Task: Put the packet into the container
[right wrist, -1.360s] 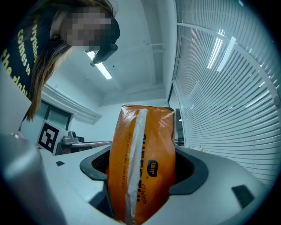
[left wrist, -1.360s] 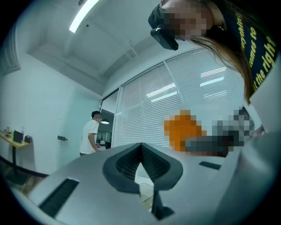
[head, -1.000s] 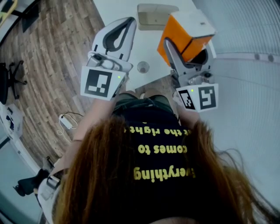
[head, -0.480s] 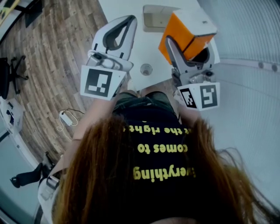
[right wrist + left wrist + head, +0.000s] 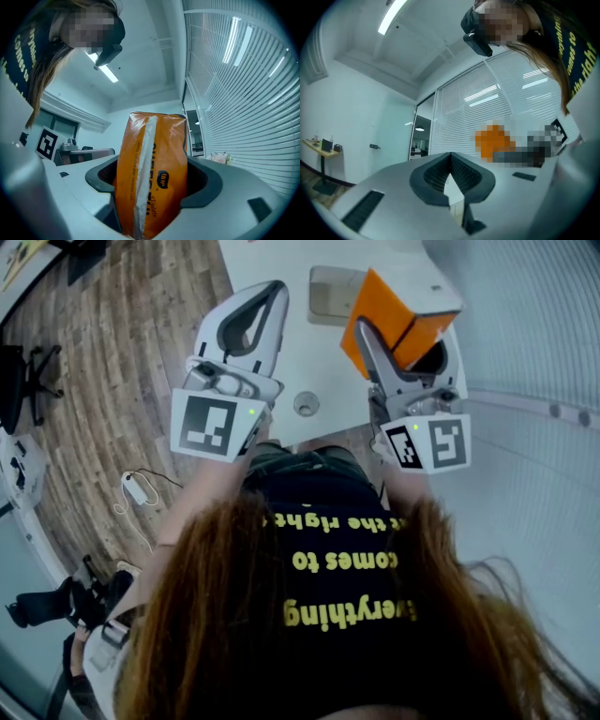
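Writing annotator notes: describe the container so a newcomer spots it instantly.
Head view: find the white table at the top. On its far part sits the container, just left of the orange packet. It is the only pale beige rectangular box there.

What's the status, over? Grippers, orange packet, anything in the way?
Left gripper shut, empty. Right gripper clamped on orange packet. Container on white table, packet not in yet. Nothing seen blocking.
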Demonstrator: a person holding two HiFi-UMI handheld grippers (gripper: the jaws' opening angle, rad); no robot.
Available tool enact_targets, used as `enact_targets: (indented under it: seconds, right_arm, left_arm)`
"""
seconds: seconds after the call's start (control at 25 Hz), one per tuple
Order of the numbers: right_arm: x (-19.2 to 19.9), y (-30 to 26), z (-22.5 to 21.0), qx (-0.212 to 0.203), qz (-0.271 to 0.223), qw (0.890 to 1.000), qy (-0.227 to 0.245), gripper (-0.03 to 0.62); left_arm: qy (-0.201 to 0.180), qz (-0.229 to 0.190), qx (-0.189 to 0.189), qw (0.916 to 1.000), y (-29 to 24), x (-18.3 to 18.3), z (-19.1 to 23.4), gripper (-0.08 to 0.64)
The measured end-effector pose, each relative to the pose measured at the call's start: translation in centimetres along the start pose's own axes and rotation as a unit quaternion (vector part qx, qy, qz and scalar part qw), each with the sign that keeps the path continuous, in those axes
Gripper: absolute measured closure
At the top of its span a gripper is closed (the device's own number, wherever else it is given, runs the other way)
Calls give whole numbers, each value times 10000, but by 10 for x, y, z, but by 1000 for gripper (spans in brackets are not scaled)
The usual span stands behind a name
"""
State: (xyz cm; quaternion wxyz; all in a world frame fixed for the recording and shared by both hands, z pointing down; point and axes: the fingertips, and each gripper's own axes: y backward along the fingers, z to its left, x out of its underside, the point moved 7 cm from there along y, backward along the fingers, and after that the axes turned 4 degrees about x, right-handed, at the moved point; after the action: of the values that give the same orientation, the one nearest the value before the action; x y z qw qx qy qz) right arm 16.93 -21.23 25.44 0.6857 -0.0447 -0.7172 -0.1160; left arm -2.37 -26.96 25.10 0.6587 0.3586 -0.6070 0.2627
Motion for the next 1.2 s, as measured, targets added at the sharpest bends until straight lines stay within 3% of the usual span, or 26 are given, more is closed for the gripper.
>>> enact_targets:
  seconds: [0.36,0.6,0.84,1.0,1.2]
  right_arm:
    - [-5,-12,-19,-58,109,9999,-15,224]
    - [21,-25,-40,-474,659,9966,-108,224]
    - [52,-49,-82,-313,1108,9927,-352,224]
    - [78,-55,-94,-409,1485,9880,-59,224]
    - [104,-69,-101,-1123,2078,9701,566,224]
  left_arm:
    - [-27,30,-118,9999,-7,-6,-1,558]
    - [-42,74,-217,9997,-8,-3,0,558]
    - [-75,154,-358,9992,-18,-2,7,558]
    - [-115,194,-414,9989,-15,1,0,558]
    - [-161,228,-475,9985,-15,0,-4,558]
